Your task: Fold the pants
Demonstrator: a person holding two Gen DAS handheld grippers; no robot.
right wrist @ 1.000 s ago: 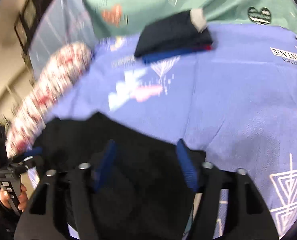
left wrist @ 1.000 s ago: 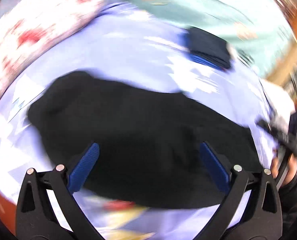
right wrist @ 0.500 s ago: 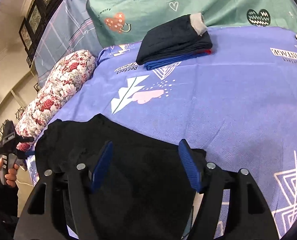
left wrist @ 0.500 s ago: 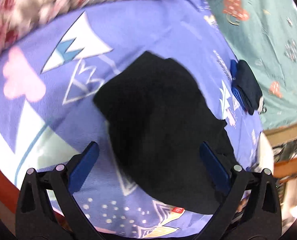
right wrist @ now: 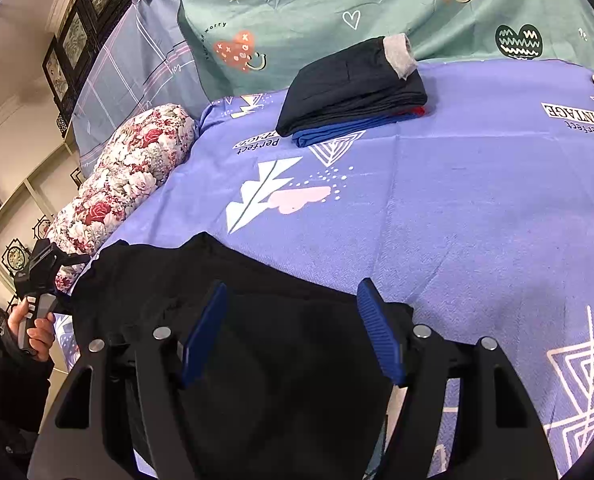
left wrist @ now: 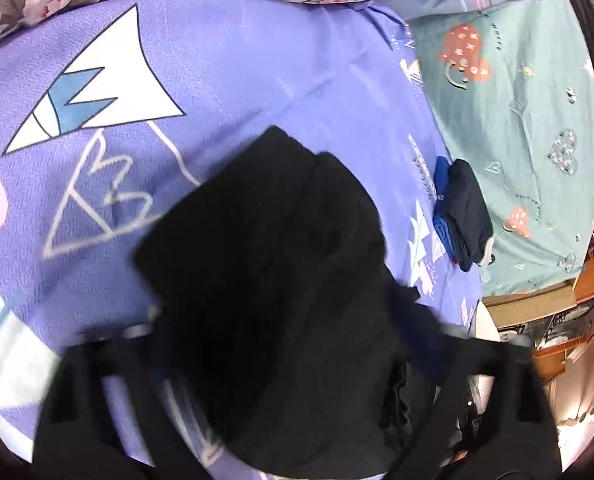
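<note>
The black pants [left wrist: 281, 264] lie folded on the purple bedsheet [left wrist: 225, 64]. They also show in the right wrist view [right wrist: 257, 320]. My left gripper [left wrist: 289, 344] is low over the pants; black cloth covers its fingertips and the frame is blurred, so its jaws do not show. In the right wrist view the left gripper [right wrist: 45, 264] sits at the pants' left edge in a hand. My right gripper [right wrist: 293, 332] is open, its blue pads [right wrist: 377, 336] spread just above the pants' near part, holding nothing.
A stack of folded dark and blue clothes [right wrist: 353, 88] lies at the far side of the bed, also in the left wrist view [left wrist: 463, 212]. A floral bolster [right wrist: 125, 176] lies along the left. Teal pillows [right wrist: 337, 12] stand at the head. A wooden bed frame [left wrist: 569, 320] edges the bed.
The left gripper has dropped down onto the pants, and cloth now hides its pads, which showed wide open before. The right gripper has stayed open over the pants' near part.
</note>
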